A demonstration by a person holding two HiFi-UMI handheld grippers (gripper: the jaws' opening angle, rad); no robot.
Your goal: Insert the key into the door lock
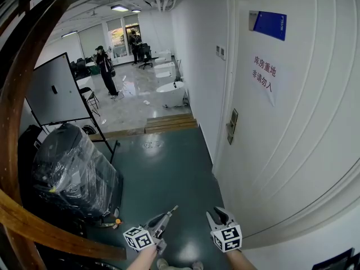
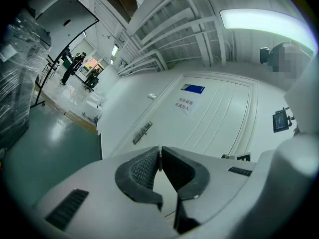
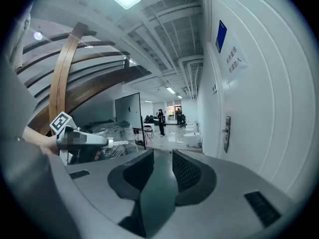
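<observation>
While left hand-held gripper (image 1: 167, 214) clamps key (image 1: 174, 208), right hand-held gripper (image 1: 215, 212) jaws apart

Glossy green floor (image 1: 169, 167), smooth white door (image 1: 292, 128)

White door (image 1: 292, 122) with a blue plate (image 1: 270, 25) and a white notice (image 1: 263, 76) in red characters. Dark green floor (image 1: 163, 173). Left gripper (image 1: 166, 214) and right gripper (image 1: 216, 212) grey, marked in black-and-white squares; key (image 1: 174, 208) silver.

Two tools (image 1: 167, 212) (image 1: 216, 211), one key (image 1: 174, 208), one door (image 1: 292, 128), perhaps two people (image 1: 106, 69) (image 1: 135, 44).
</observation>
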